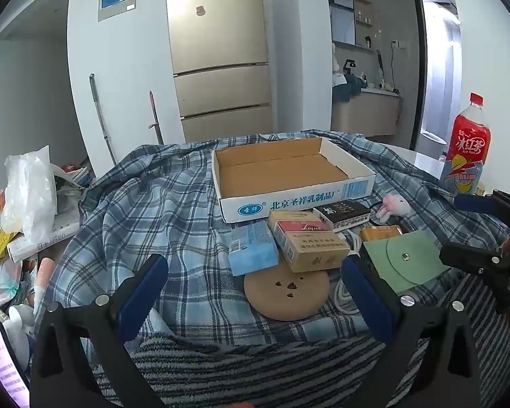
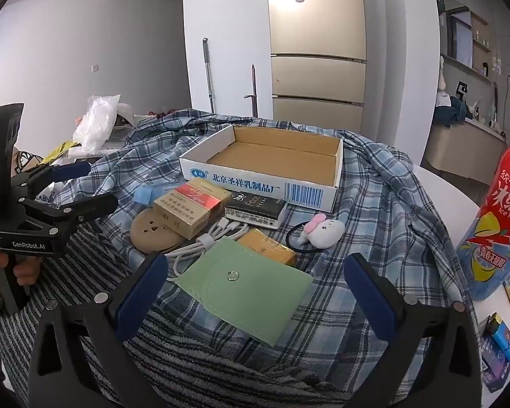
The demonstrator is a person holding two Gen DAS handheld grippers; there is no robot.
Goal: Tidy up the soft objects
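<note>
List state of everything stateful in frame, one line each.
left gripper: open, empty
right gripper: open, empty
cardboard box: open-topped, empty
green pouch: snapped shut, flat
ice tea bottle: capped, upright
white cable: coiled, strapped

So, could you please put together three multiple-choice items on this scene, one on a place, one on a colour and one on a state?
1. Where does the plush bunny lie?
A. inside the cardboard tray
B. on the plaid cloth, in front of the tray
C. on top of the ice tea bottle

2. What colour is the snap pouch?
A. green
B. red
C. black

3. How is the cardboard tray?
A. packed full
B. turned upside down
C. empty

Key: 1 B, the bunny rests on the plaid cloth near the tray's front corner; 2 A, its flap and body are pale green; 3 C, only its bare brown floor shows.
</note>
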